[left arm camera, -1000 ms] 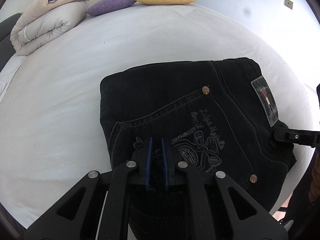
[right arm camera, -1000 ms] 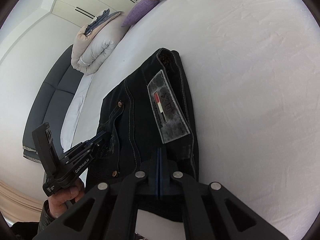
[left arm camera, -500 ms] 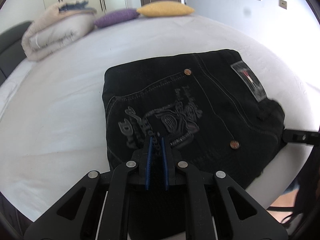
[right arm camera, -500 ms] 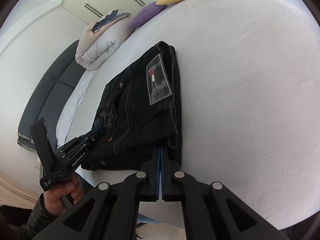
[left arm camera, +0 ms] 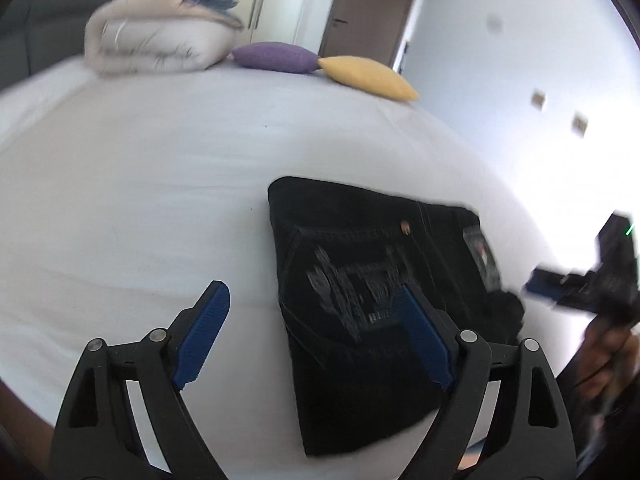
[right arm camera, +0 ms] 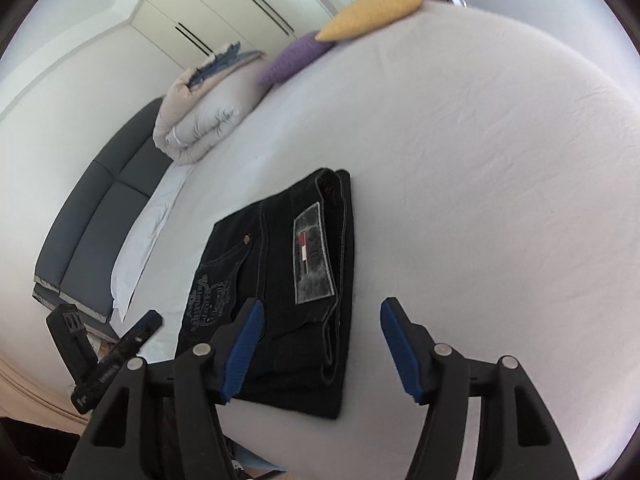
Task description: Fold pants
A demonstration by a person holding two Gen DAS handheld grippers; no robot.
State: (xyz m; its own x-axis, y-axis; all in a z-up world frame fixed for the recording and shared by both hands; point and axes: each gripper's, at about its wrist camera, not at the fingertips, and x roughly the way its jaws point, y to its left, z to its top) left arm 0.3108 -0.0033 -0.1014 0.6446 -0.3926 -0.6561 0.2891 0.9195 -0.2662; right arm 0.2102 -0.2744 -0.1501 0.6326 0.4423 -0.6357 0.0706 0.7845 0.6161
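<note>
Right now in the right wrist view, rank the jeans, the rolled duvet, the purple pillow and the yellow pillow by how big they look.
1. Jeans, nearest the camera.
2. Duvet.
3. Yellow pillow and purple pillow look alike; not ranked.

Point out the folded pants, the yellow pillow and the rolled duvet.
folded pants (right arm camera: pixel 276 280): right wrist view, dark denim beside the grey waistband patch.
yellow pillow (right arm camera: pixel 372 12): right wrist view, middle of the cushion.
rolled duvet (right arm camera: pixel 200 120): right wrist view, its white outer roll.

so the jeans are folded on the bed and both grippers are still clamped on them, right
Not quite. The jeans are folded on the bed, but both wrist views show the left gripper and right gripper open, holding nothing.
</note>
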